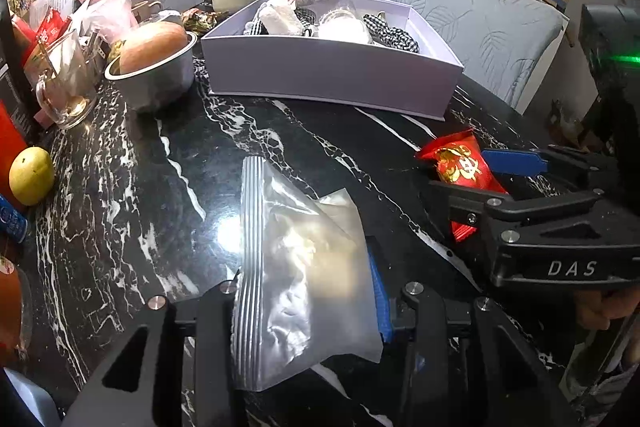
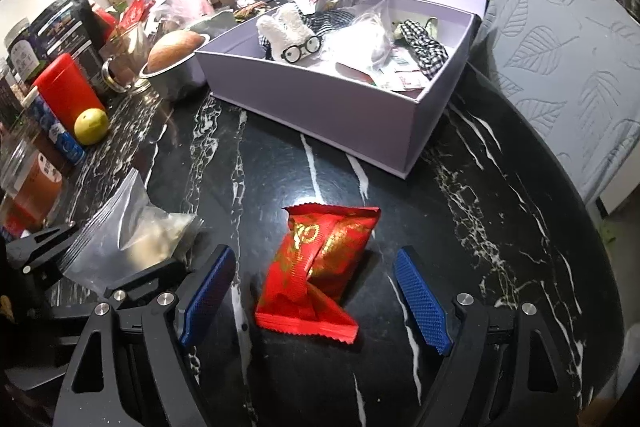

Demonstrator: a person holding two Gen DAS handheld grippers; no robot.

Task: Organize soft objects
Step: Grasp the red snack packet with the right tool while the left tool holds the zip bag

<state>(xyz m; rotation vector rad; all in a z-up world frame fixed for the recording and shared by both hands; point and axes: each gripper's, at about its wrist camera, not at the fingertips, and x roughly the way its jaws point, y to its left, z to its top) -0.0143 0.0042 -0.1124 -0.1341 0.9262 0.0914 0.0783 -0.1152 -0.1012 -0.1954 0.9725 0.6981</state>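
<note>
Here, left gripper (image 1: 308, 307): we hold the clear zip bag (image 1: 296, 267) pinched between narrow jaws, lower centre of the left view; thin film, so it may slide out
Right gripper (image 2: 316, 299): jaws wide, straddling the red snack packet (image 2: 316, 275) without touching it; lower centre of the right view
Packet risk: glossy wrapper on slick marble table (image 2: 500, 227); closing off-centre could squirt it sideways
Lavender box (image 1: 332, 67): upper centre; already crowded, so items may snag its rim
</note>
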